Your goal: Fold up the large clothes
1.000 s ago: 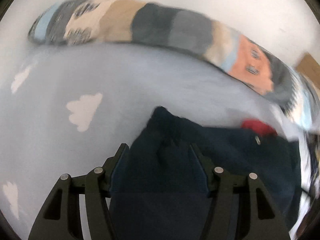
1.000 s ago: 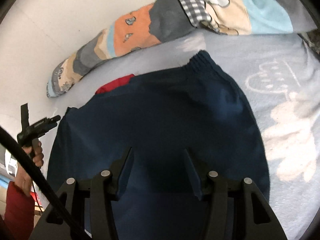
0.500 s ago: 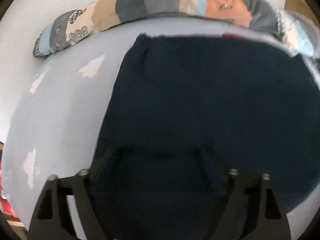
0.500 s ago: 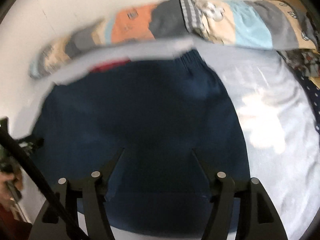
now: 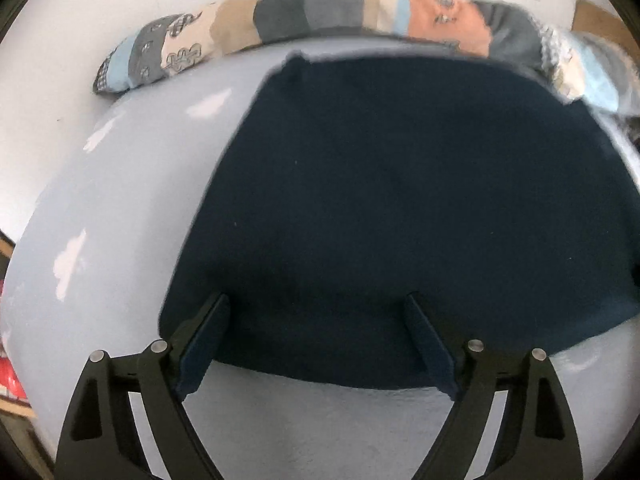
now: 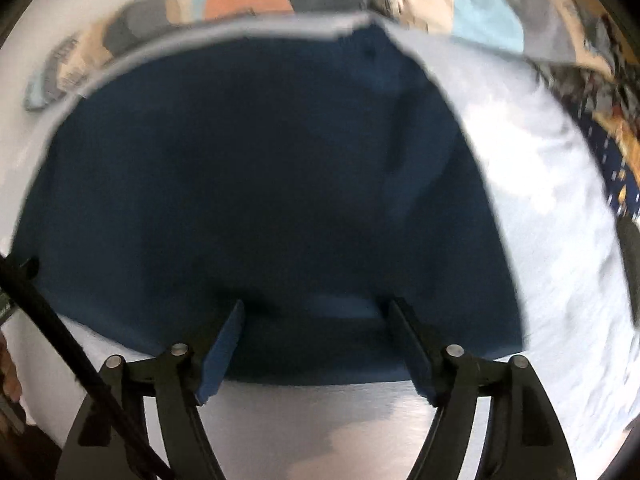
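- Navy garment (image 5: 400, 208) lies flat on the pale cloud-print bed sheet (image 5: 120, 208), below the patchwork bolster (image 5: 304, 12). Looks soft, limp, light knit; I judge it will sag, so pinch the near hem at both corners.
- My left gripper (image 5: 316, 340): wide but narrowing, over the near hem, pinching nothing.
- My right gripper (image 6: 316, 340): wide and widening, over the hem, pinching nothing.

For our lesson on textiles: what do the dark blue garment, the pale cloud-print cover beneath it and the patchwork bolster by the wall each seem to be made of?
Dark blue garment: probably a soft knit or fleece; matte, no sheen, limp flat drape.
Cloud-print cover: apparently a plush or brushed fabric; faintly fuzzy, matte surface.
Patchwork bolster: seemingly stitched printed cloth panels over soft stuffing; rounded, padded shape. Blur leaves the weaves uncertain.
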### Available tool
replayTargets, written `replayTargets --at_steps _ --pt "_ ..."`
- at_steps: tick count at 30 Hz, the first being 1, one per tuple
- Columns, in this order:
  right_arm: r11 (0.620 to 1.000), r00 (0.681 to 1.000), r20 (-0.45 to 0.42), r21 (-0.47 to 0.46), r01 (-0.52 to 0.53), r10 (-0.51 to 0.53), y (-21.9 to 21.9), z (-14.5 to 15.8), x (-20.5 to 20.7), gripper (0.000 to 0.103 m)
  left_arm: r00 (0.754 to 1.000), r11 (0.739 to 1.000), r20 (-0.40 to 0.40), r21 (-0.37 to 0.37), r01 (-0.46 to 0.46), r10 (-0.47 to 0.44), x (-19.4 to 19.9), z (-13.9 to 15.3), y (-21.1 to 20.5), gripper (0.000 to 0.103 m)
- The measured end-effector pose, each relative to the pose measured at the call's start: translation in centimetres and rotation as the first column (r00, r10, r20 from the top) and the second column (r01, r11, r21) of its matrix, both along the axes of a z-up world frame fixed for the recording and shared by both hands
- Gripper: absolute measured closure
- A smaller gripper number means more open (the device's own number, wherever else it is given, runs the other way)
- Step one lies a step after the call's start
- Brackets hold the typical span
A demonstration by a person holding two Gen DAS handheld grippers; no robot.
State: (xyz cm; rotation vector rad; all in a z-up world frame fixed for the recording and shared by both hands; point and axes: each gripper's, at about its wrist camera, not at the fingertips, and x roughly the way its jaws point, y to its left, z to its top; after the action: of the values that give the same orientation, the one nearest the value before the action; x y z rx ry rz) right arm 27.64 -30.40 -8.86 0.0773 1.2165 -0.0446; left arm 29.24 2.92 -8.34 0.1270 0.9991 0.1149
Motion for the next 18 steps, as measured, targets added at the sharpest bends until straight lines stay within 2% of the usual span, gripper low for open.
replayTargets --at_steps 2,4,6,9,14,18 --pt "1.0 1.0 0.003 -0.01 0.02 -0.02 0.2 0.4 -0.1 0.02 0.999 1.0 0.043 0.027 -0.002 0.0 -0.7 0.6 -0.6 0.015" --pt "0.998 0.998 0.042 0.055 0.038 -0.04 0.5 1.9 -0.8 0.02 0.996 1.0 0.085 -0.025 0.014 -0.012 -1.5 2.0 -1.0 0.015" --pt "0.993 0.995 0.094 0.113 0.034 -0.045 1.4 3.6 -1.7 0.02 0.99 0.999 0.138 -0.028 0.032 -0.027 -2.4 3.6 -1.7 0.015" --pt "0.995 0.989 0.147 0.097 0.014 -0.029 3.7 4.4 -2.4 0.02 0.976 0.999 0.212 -0.013 0.053 -0.049 -3.4 5.3 -2.6 0.015" --pt "0.996 0.975 0.206 0.036 -0.087 0.078 7.3 5.0 -1.8 0.021 0.962 0.994 0.252 -0.013 0.108 -0.101 -3.5 6.5 -3.9 0.015" --pt "0.991 0.98 0.174 0.072 -0.11 0.097 8.2 3.6 -0.2 0.02 0.961 0.993 0.252 0.017 0.113 -0.114 -2.7 5.7 -4.4 0.015"
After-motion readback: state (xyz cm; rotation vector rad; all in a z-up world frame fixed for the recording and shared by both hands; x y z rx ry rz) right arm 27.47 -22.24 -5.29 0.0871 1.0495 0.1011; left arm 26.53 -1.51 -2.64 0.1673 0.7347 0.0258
